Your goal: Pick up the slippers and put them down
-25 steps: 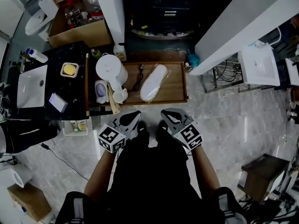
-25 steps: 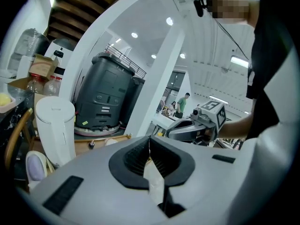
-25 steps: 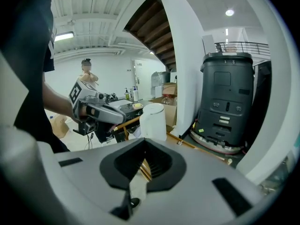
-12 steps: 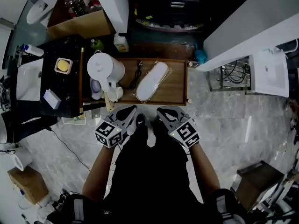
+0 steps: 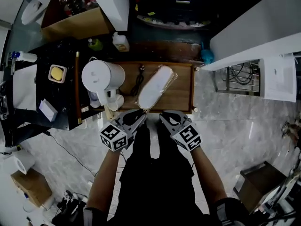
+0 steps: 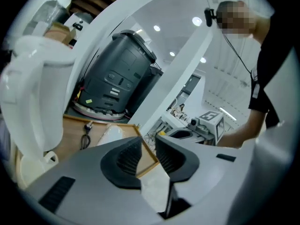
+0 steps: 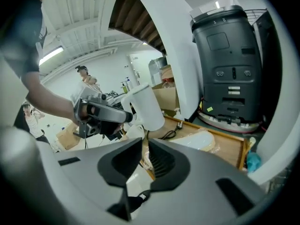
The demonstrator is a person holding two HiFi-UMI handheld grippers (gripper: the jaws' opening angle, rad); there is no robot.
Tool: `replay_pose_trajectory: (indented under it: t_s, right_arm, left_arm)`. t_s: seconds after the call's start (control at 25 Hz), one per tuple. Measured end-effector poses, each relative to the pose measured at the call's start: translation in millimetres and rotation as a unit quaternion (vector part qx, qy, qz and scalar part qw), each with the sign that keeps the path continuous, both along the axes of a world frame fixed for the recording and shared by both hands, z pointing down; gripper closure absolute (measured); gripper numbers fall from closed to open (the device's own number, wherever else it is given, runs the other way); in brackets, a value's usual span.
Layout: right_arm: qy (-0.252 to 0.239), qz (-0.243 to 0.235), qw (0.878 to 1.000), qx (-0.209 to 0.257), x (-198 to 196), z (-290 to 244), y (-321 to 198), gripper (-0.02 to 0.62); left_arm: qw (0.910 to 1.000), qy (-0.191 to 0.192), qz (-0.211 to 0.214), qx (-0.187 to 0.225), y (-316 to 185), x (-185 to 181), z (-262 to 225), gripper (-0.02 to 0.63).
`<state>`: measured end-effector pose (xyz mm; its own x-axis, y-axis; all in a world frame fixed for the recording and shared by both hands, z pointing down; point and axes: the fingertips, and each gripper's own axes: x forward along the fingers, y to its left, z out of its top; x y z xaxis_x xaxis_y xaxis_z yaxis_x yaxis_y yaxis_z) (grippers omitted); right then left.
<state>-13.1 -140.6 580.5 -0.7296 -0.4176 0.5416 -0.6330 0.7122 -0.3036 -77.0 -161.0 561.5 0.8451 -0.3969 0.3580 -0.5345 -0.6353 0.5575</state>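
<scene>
Wooden tray ahead on floor, white jug at its left end. Mid-tray: white slippers in clear wrap, lying diagonal, untouched. Just short of tray's near edge, 2 grippers side by side: L gripper, R gripper, jaws on both just parting to a narrow gap, nothing btwn them. Left of slippers: black cable.

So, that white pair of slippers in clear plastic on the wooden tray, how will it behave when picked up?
Probably light and floppy: the white slippers in clear plastic wrap look thin and flat. The glossy, crinkled wrap may be slippery, so a pinch could catch film alone. Lying flat on the wooden tray, they seem unlikely to roll or tip.
</scene>
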Motion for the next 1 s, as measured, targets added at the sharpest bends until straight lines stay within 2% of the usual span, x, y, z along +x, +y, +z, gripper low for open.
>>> replay_pose_trajectory:
  t_s: [0.04, 0.12, 0.2, 0.32, 0.44, 0.56, 0.68, 1.0]
  right_arm:
    - [-0.001, 0.008, 1.0, -0.005, -2.0, 10.0, -4.2, 0.527]
    - [-0.001, 0.024, 0.999, -0.021, -4.7, 31.7, -11.8, 0.483]
    - [-0.001, 0.048, 0.998, -0.036, -5.1, 54.8, -18.9, 0.457]
    - [-0.002, 0.108, 0.993, -0.043, 1.4, 89.3, -34.8, 0.363]
    - [-0.005, 0.17, 0.983, -0.069, 16.2, 121.2, -46.6, 0.31]
    - [-0.03, 0.212, 0.97, -0.118, 21.3, 145.6, -55.0, 0.298]
    - [-0.048, 0.227, 0.961, -0.151, 16.6, 159.4, -62.4, 0.298]
    - [-0.036, 0.237, 0.956, -0.171, 14.1, 178.3, -77.2, 0.299]
  left_arm:
    - [1.0, 0.003, 0.007, -0.006, -4.4, 2.3, 8.7, 0.494]
    - [0.9998, -0.014, 0.011, -0.007, -15.3, 3.7, 29.5, 0.436]
    - [0.9992, -0.04, 0.004, -0.008, -24.7, 1.5, 53.7, 0.425]
    - [0.9963, -0.078, -0.033, -0.016, -40.1, -6.5, 90.2, 0.371]
    - [0.9925, -0.088, -0.075, -0.039, -50.9, -11.5, 116.0, 0.306]
    - [0.9861, -0.108, -0.102, -0.073, -54.5, -18.9, 143.2, 0.287]
    - [0.9794, -0.12, -0.121, -0.109, -52.5, -28.1, 164.8, 0.287]
    - [0.9725, -0.114, -0.091, -0.181, -42.5, -16.3, 196.2, 0.288]
